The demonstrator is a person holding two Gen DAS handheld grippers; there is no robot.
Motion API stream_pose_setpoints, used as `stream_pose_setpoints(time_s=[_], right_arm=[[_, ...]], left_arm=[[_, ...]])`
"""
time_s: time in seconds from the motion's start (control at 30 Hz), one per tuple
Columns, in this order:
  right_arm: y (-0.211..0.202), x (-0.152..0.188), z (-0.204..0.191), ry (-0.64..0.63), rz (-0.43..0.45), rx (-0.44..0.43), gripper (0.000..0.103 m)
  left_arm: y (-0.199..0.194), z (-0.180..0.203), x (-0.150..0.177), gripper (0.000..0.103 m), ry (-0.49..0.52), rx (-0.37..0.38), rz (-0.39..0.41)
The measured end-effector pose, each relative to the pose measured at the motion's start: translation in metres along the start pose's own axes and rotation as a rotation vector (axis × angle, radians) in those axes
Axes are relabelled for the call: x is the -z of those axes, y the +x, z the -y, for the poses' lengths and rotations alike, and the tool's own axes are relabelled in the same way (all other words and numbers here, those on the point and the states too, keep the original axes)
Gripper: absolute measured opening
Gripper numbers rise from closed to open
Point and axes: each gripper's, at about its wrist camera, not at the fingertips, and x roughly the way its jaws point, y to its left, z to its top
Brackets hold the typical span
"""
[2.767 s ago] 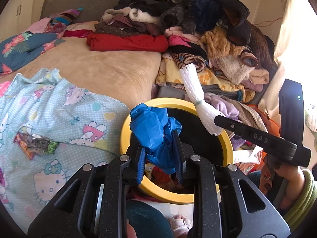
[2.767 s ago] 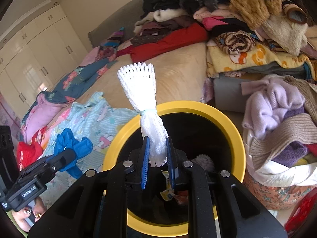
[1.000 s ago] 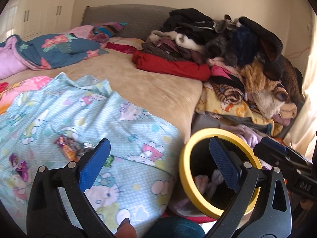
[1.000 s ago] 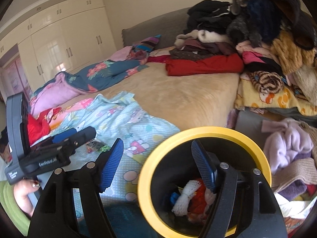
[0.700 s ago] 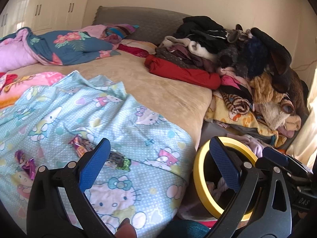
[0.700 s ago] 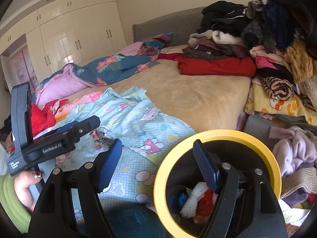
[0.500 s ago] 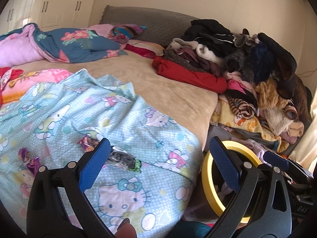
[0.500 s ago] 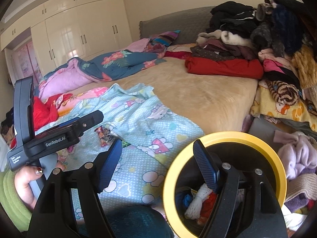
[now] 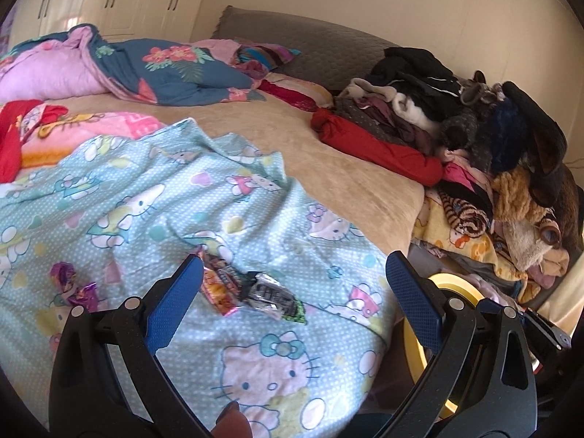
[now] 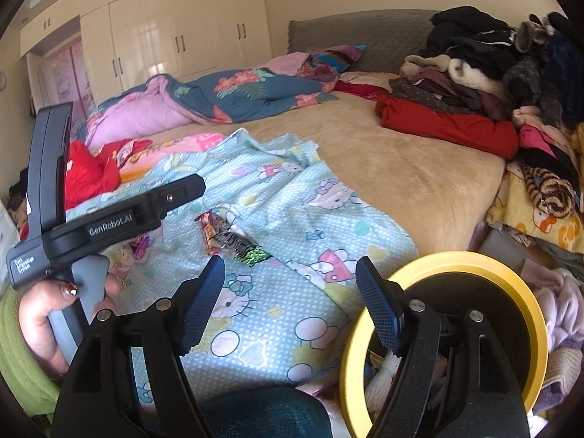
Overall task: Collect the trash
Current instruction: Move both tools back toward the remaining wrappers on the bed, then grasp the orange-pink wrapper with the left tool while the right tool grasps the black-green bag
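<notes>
While you hold the left gripper (image 10: 199, 186) in your left hand (image 10: 54, 314), its side reads "GenRobot.AI", with a smaller label near the handle that looks like "Data Acquisition System". Fingers wrap the grey handle, a green sleeve (image 10: 18, 365) shows at the wrist, and the tool angles up and rightward over the bed. In the left wrist view your left gripper (image 9: 292, 284) points down at the light-blue cartoon-cat sheet (image 9: 146, 200), jaws spread wide, nothing between them. Trash lies on that sheet: a purple wrapper (image 9: 73, 288) far left, an orange-pink wrapper (image 9: 217, 284) touching a silver-and-green wrapper (image 9: 272, 295) just ahead of the left blue pad. Print on the wrappers is too small to read. Your right gripper (image 10: 290, 299) is also released, jaws wide and empty, tilted down over the sheet's edge. Its right finger overlaps the yellow-rimmed bin (image 10: 474, 259) beside the bed, with white and red scraps inside. Further right, a heap of clothes (image 10: 511, 73) covers the bed's far side.
</notes>
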Motion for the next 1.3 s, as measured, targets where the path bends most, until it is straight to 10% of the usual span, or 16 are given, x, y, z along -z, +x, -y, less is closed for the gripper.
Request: stream_pose_setpoints(time_s=[0.33,0.97,1.3], right_arm=[[0.042,-0.003,-0.022,-0.081,-0.073,-0.034,0.072],[0.138,-0.003,-0.052,-0.232,-0.265,-0.078,0.066],[0.176,-0.003,-0.057,-0.256,-0.327,-0.074,0.031]], left_arm=[[0.01,-0.042,-0.002,0.09,-0.068,-0.061,-0.02],[0.066,-0.095,0.005,0.05,-0.204,-0.043,-0.184],[0.097,-0.116,0.007,0.029,-0.325,0.004,-0.246]])
